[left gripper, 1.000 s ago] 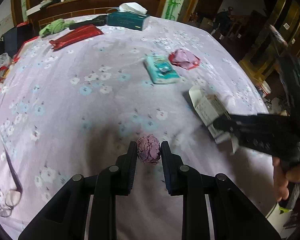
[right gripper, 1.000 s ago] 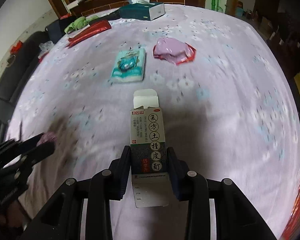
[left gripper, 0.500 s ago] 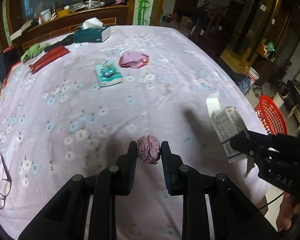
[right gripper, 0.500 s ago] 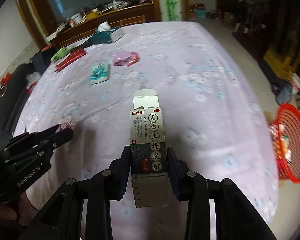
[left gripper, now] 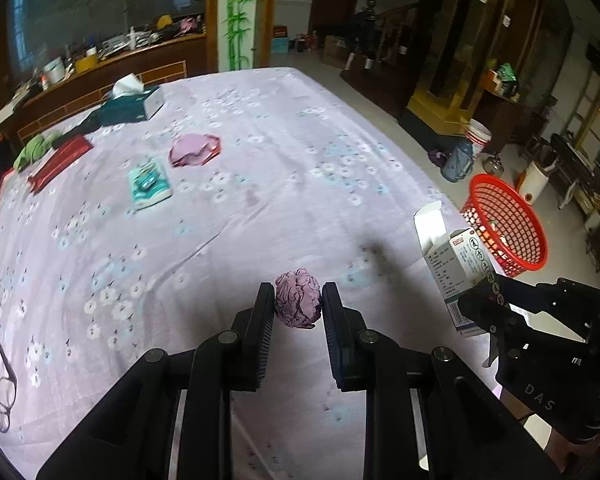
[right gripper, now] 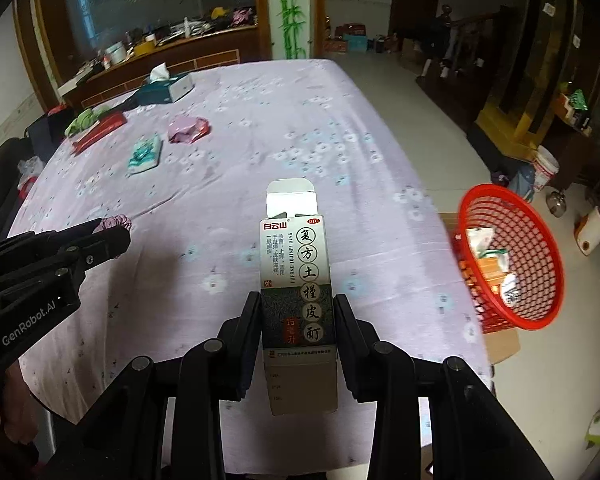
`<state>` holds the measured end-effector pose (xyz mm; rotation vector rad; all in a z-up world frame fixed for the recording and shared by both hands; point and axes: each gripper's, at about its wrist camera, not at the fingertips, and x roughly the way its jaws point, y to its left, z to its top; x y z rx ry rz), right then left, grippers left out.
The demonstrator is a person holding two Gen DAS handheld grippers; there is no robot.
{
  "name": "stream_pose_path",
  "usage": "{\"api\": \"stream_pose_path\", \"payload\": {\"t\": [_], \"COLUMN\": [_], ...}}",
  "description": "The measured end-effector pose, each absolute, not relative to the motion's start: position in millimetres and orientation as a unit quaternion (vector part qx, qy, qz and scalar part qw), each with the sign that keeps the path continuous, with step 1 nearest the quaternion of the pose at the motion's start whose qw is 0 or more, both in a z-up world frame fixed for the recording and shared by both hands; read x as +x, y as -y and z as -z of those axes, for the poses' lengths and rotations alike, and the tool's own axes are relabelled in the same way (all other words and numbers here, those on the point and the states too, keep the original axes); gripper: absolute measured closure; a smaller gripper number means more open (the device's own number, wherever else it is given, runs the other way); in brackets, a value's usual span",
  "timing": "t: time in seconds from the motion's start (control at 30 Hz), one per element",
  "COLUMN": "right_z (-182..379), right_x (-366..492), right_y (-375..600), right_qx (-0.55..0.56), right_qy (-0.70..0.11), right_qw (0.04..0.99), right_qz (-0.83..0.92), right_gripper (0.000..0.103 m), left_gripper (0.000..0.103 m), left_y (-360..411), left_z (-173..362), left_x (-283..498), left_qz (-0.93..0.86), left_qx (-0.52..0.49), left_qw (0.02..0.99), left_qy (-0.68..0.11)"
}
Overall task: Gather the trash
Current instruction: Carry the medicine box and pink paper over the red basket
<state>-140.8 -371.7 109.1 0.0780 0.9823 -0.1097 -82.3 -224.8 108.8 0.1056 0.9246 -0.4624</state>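
Our left gripper (left gripper: 298, 307) is still clamped on the crumpled purple paper ball (left gripper: 298, 298), its fingers (left gripper: 262, 322) pressed to both sides; our right gripper (right gripper: 296, 334) still pinches the medicine box (right gripper: 296, 280) at its lower half, the top flap open. Both loads hang above the desk (left gripper: 240, 208), near its right edge. Compared with a second ago, both cameras have pulled up and swung right: the red basket (right gripper: 512, 256) on the floor beside the desk, unseen then, is now fully in the right view, with scraps inside that are too small to name. The teal tissue pack (left gripper: 149, 185) and pink wrapper (left gripper: 195, 150) lie where they were. In the left view the box hides part of the basket rim, and glasses (left gripper: 2, 392) are cut off at the left edge
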Motion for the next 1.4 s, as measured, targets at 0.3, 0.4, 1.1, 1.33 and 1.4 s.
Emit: {"api": "stream_pose_path", "payload": {"t": [0.3, 0.4, 1.1, 1.33, 1.4], "right_z": [-119.4, -121.6, -132.5, -130.5, -131.0], "right_x": [-156.2, -159.7, -159.8, -165.0, -167.5], "right_y": [389.9, 393.2, 402.6, 416.4, 426.6], "right_qx": [0.050, 0.051, 0.045, 0.067, 0.082], "right_qy": [-0.456, -0.452, -0.435, -0.435, -0.434], "right_qw": [0.886, 0.887, 0.895, 0.893, 0.892], "right_qz": [0.071, 0.075, 0.088, 0.088, 0.093], "right_gripper": [0.065, 0.065, 0.065, 0.065, 0.065], "left_gripper": [0.080, 0.080, 0.080, 0.080, 0.080], "left_y": [251.4, 256.6, 271.1, 283.9, 290.3], "left_z": [-121.3, -123.8, -130.0, -129.6, -131.6], "left_x": [-90.1, -90.6, -88.4, -90.2, -90.5], "left_qz": [0.247, 0.251, 0.268, 0.284, 0.294], "left_qx": [0.068, 0.070, 0.077, 0.076, 0.076], "left_qw": [0.867, 0.867, 0.868, 0.863, 0.860], "left_qy": [-0.427, -0.424, -0.410, -0.412, -0.410]}}
